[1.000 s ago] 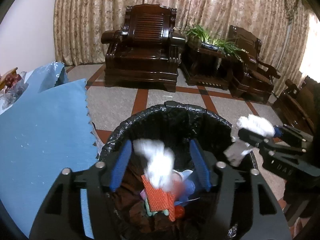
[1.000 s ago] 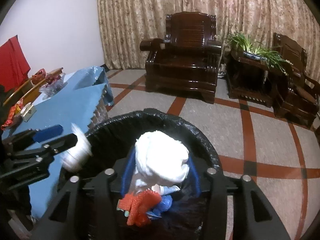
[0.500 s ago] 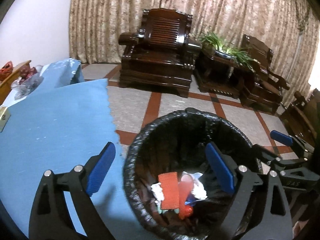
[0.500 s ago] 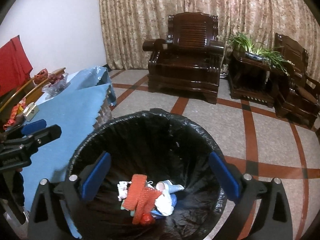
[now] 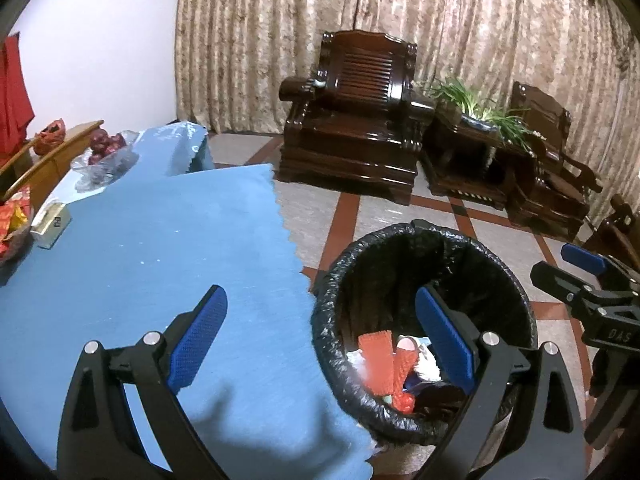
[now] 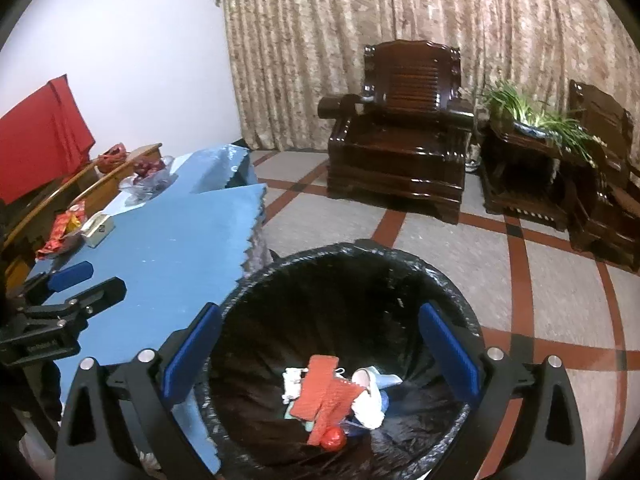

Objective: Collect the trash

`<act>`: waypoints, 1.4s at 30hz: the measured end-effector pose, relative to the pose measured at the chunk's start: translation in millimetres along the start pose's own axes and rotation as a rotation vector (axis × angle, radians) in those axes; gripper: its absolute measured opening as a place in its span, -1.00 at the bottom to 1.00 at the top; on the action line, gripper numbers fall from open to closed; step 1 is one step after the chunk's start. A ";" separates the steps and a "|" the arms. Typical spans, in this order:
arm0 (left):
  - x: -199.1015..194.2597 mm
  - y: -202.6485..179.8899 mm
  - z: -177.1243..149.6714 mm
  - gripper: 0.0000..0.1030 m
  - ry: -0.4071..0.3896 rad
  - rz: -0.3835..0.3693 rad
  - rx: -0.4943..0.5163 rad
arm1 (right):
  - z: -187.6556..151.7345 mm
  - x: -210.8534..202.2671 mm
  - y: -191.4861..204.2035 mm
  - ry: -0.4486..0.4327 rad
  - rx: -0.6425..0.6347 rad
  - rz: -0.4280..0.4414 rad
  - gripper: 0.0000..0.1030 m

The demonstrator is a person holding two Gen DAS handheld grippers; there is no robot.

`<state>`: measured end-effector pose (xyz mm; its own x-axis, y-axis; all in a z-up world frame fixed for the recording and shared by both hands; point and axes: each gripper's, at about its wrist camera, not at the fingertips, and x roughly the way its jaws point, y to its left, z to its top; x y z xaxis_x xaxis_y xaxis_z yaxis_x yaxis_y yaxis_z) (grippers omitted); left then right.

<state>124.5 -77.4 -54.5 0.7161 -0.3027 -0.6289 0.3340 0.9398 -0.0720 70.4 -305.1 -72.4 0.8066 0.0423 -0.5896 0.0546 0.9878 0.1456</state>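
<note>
- Left gripper (image 5: 320, 336): jaws opening, near full spread, nothing between the pads. It straddles the right edge of the blue tablecloth (image 5: 152, 248), one finger over the cloth and the other over the bin.
- Right gripper (image 6: 320, 352): jaws spread wide and empty, hanging directly above the mouth of the black-lined trash bin (image 6: 452, 284).
- Trash (image 6: 332, 392): a heap at the bottom of the bin (red mesh sleeve, white crumpled paper, a small red ball, blue scraps). It lies straight below the right gripper, and below and right of the left one.
- Bin position: on the floor, touching or just beside the right edge of the table; which of the two cannot be told.
- Next pick-up, as a judgement: any remaining litter would lie at the far left edge of the table, among the red wrappers (image 6: 66, 224), a small box (image 5: 50, 220) and a plastic bag (image 5: 106, 160). The left gripper is nearer that edge.
- Far field: dark wooden armchair (image 5: 356, 120) against the curtain.
</note>
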 end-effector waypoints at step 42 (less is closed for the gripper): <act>-105.8 21.7 -6.0 0.80 -0.105 0.083 -0.065 | 22.6 -66.2 86.9 -0.037 -0.116 0.084 0.88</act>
<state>52.3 -24.0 5.8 0.8007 -0.2352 -0.5509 0.2329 0.9696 -0.0754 35.1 -225.5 -2.8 0.8268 0.1225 -0.5490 -0.0810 0.9918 0.0992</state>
